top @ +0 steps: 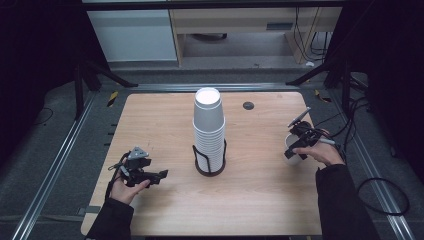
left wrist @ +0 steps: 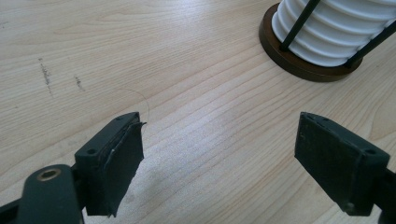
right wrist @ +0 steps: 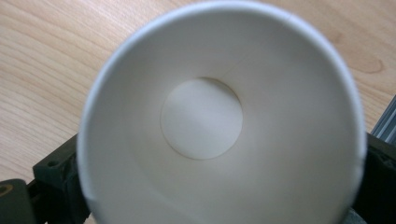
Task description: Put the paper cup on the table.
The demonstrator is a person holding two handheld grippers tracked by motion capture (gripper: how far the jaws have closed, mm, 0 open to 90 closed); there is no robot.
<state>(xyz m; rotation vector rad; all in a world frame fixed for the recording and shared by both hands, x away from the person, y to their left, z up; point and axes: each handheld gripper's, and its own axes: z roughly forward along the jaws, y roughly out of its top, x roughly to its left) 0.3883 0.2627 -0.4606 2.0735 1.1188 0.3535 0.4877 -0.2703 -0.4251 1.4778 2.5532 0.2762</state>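
A tall stack of white paper cups (top: pixel 209 125) stands in a black wire holder with a brown base (top: pixel 210 169) at the middle of the wooden table (top: pixel 260 200). A single white paper cup (top: pixel 291 145) stands upright near the table's right edge, mouth up. My right gripper (top: pixel 294 152) reaches down around it, one jaw on each side, and the round rim is not squeezed. In the right gripper view the cup (right wrist: pixel 201 116) is seen from above. My left gripper (top: pixel 159 176) lies low at the front left, open and empty (left wrist: pixel 219 158). Ahead of it to the right is the holder's base (left wrist: pixel 299 65).
A small dark round grommet (top: pixel 248 105) sits in the table behind the stack on the right. A metal rail (right wrist: pixel 386 122) runs close beside the table's right edge. Cables lie on the floor to the right (top: pixel 380 195).
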